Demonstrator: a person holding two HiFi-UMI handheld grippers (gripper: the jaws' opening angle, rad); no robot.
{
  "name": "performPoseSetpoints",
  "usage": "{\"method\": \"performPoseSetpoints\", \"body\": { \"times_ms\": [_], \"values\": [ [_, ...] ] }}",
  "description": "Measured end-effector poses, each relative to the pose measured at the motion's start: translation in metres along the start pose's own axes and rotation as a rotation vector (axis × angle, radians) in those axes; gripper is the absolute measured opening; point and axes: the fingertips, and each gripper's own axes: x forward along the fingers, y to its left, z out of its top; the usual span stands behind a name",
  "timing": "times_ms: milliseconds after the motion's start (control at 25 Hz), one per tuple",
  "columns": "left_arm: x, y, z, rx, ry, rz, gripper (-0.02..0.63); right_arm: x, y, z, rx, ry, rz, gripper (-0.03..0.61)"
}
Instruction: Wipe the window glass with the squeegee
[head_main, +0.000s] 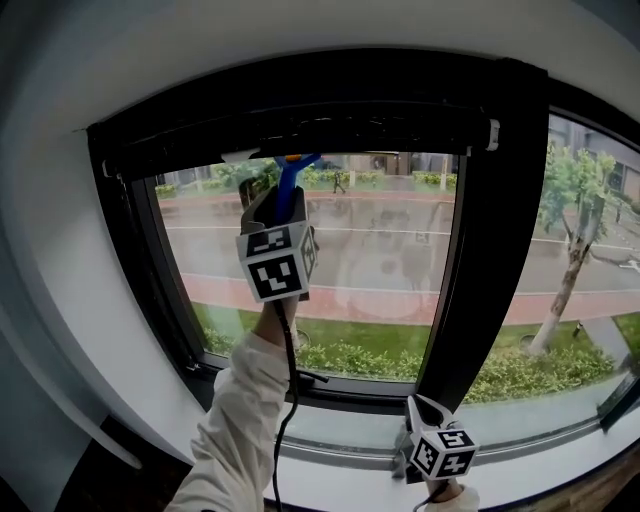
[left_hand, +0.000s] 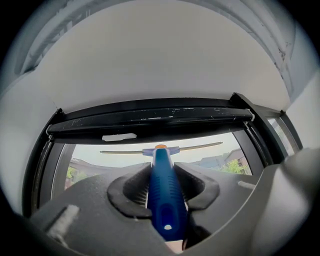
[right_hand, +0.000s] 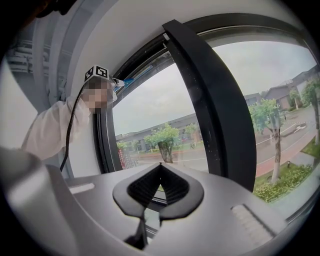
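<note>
The squeegee has a blue handle (left_hand: 162, 192) and a thin blade (left_hand: 200, 146) with an orange spot at the neck. My left gripper (left_hand: 163, 175) is shut on the handle and held up high. The blade lies level across the very top of the window glass (head_main: 380, 250), just under the black upper frame (left_hand: 150, 120). From the head view the left gripper (head_main: 278, 200) sits at the pane's upper left, and the blue squeegee (head_main: 292, 172) pokes out above it. My right gripper (head_main: 421, 410) hangs low by the sill, shut with nothing in it; its ribbed jaws (right_hand: 159, 170) meet at the tips.
A thick black mullion (head_main: 492, 230) bounds the pane on the right, with a second pane (head_main: 585, 250) beyond it. The white sill (head_main: 530, 425) runs along the bottom. A white sleeve (head_main: 235, 430) and a black cable (head_main: 288, 380) hang under the left gripper. White wall (head_main: 70, 250) flanks the left.
</note>
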Motion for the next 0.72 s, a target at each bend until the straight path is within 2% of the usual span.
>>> {"method": "performPoseSetpoints", "body": {
  "times_ms": [200, 400, 720],
  "values": [
    [0.010, 0.002, -0.004, -0.019, -0.003, -0.003, 0.146, 0.006, -0.005, -0.001, 0.002, 0.007, -0.011, 0.006],
    [0.016, 0.002, -0.011, 0.008, -0.005, 0.009, 0.146, 0.009, -0.005, -0.004, 0.000, 0.016, -0.016, 0.006],
    [0.012, 0.000, -0.030, 0.007, 0.015, 0.009, 0.146, 0.013, -0.005, -0.010, 0.003, 0.034, -0.017, 0.006]
  ]
}}
